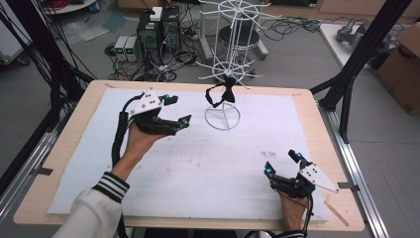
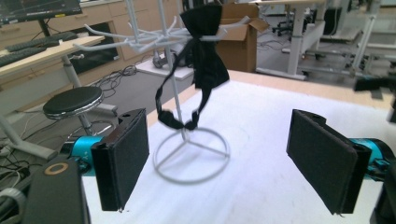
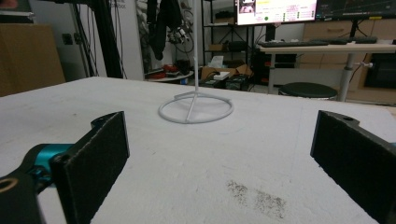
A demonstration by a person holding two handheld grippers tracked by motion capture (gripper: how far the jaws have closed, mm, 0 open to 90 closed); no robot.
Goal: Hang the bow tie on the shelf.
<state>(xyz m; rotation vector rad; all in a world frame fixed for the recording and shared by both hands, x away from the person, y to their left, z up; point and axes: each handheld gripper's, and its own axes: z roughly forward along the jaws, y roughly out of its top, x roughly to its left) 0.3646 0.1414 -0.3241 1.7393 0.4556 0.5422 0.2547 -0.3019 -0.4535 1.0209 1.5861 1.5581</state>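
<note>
White board covers the wooden table (image 1: 69, 134), where a black bow tie (image 2: 203, 51) hangs by its strap from an arm of a white wire display stand (image 1: 224, 99) set toward the far edge. The left gripper (image 1: 176, 109), held up off the surface in the person's left hand (image 1: 136, 144), points toward the stand with its jaws spread wide and nothing between them; in the left gripper view the tie dangles ahead, between the two black pads (image 2: 123, 158). The right gripper (image 1: 282, 163) rests low near the table's near right corner, well apart from the stand, jaws likewise wide and empty. A faint dark smudge (image 3: 254, 196) marks the board before it.
</note>
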